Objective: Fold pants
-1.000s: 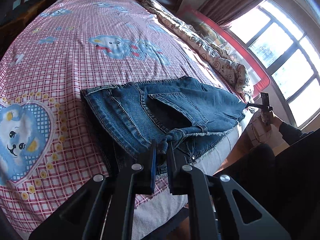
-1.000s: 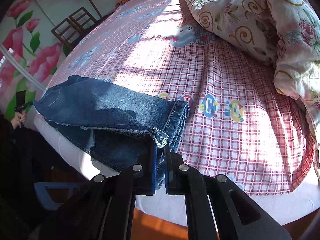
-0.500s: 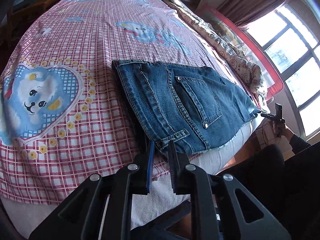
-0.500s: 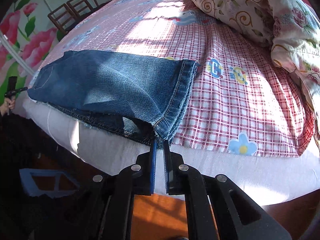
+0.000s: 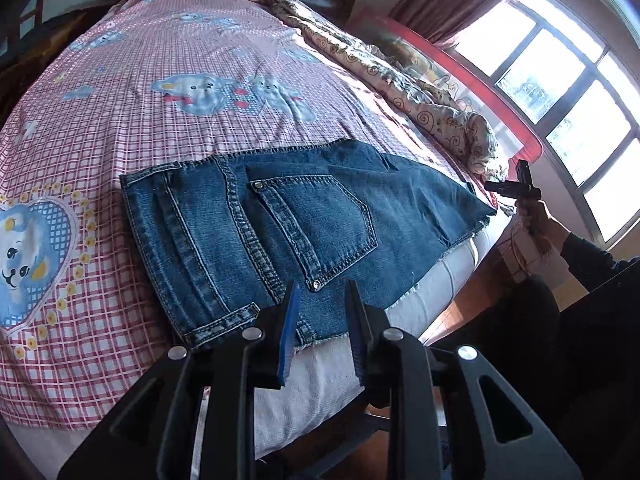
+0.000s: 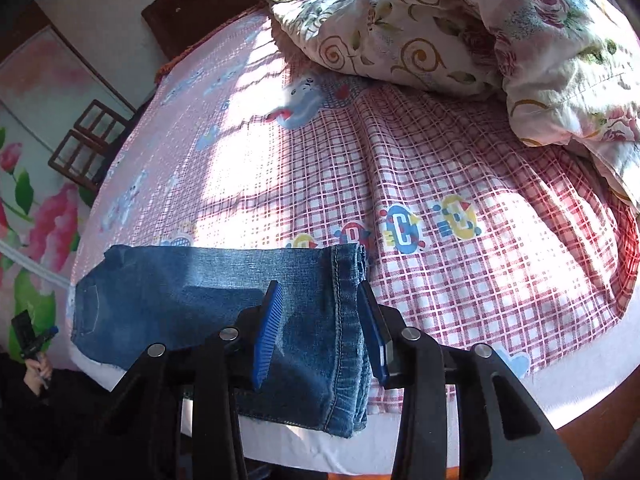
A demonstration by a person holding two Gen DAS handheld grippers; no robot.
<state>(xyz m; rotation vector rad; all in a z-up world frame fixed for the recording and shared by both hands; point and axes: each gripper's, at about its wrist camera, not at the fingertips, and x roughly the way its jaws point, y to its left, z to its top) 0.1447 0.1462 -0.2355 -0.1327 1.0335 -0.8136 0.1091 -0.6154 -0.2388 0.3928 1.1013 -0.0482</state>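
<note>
Blue denim pants (image 5: 288, 224) lie folded flat along the near edge of the bed, back pocket up. In the right wrist view the pants (image 6: 192, 296) show their hemmed end toward the right. My left gripper (image 5: 320, 292) is open and empty, just above the waistband end near the bed edge. My right gripper (image 6: 318, 292) is open and empty, its jaws standing apart over the hem end. The right gripper also shows far off in the left wrist view (image 5: 516, 188), and the left gripper in the right wrist view (image 6: 30, 336).
The bed has a pink checked sheet (image 5: 168, 112) with bear prints. A bunched floral quilt (image 6: 480, 40) lies at the far right side. A window (image 5: 576, 92) is beyond the bed. A wooden chair (image 6: 88, 144) stands by the flowered wall.
Both grippers have let go of the pants and opened. The pants, lifted and draped a second ago, now lie flat on the bed; both grippers have drawn back slightly.
</note>
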